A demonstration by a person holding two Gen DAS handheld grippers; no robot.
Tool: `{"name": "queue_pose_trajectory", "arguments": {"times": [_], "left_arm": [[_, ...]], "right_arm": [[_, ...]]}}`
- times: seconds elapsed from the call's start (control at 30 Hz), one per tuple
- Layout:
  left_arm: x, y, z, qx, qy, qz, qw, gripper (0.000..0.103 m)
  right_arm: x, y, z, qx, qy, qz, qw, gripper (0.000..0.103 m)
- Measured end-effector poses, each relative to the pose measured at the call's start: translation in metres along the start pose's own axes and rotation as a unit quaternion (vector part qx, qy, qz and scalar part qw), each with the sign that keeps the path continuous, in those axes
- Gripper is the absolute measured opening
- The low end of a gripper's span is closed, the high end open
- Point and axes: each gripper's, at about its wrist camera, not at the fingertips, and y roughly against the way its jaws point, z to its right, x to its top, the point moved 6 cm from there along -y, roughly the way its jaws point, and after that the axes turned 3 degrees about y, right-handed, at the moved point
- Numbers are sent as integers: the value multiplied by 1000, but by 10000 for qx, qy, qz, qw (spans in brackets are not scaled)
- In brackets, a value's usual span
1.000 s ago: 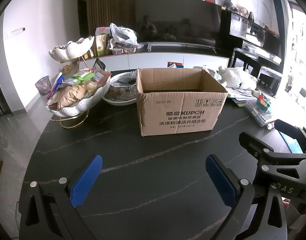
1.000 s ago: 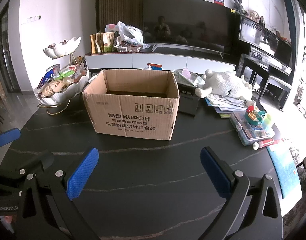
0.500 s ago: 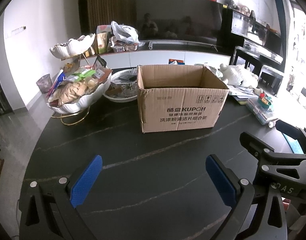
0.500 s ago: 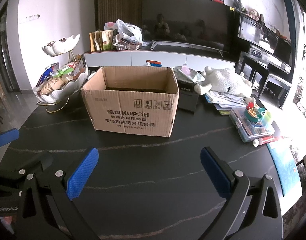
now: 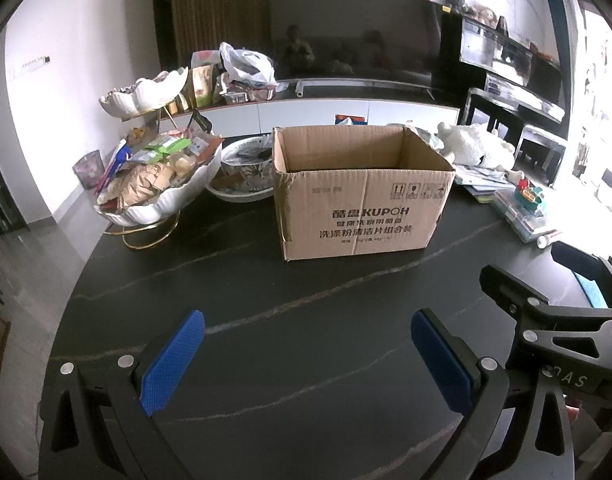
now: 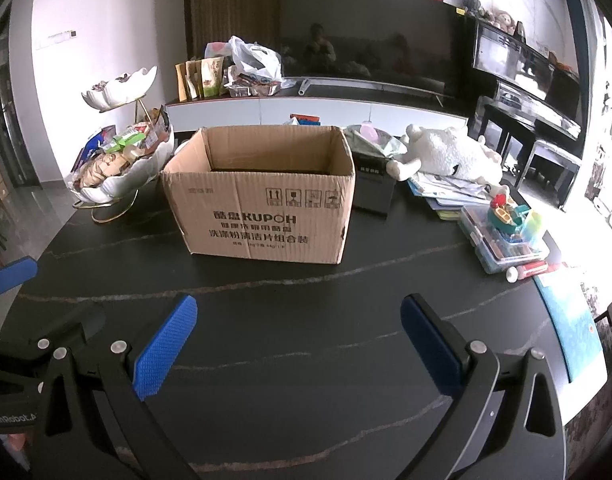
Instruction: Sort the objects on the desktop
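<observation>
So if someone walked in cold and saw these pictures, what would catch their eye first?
Probably the open cardboard box, standing upright in the middle of the dark table. Next, the white tiered dish heaped with snack packets to its left, and the white plush toy lying on papers to its right. In the foreground, the left gripper and right gripper both hang open and empty.

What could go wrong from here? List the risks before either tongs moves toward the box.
1. The small red-capped tube lies loose at the table edge beside the clear plastic case; a nudge from the right tongs could roll it off.
2. The snack stand is heaped high; a brush from the left tongs might spill packets.
3. The cardboard box looks light and may slide if bumped.
</observation>
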Motion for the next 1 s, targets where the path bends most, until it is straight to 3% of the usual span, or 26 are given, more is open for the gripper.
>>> {"name": "queue_pose_trajectory", "arguments": {"times": [1.0], "left_arm": [[-14,17,7,54,-115,71,9999,102]], "right_arm": [[-19,19,5,-138,-180,-49,9997,101]]}}
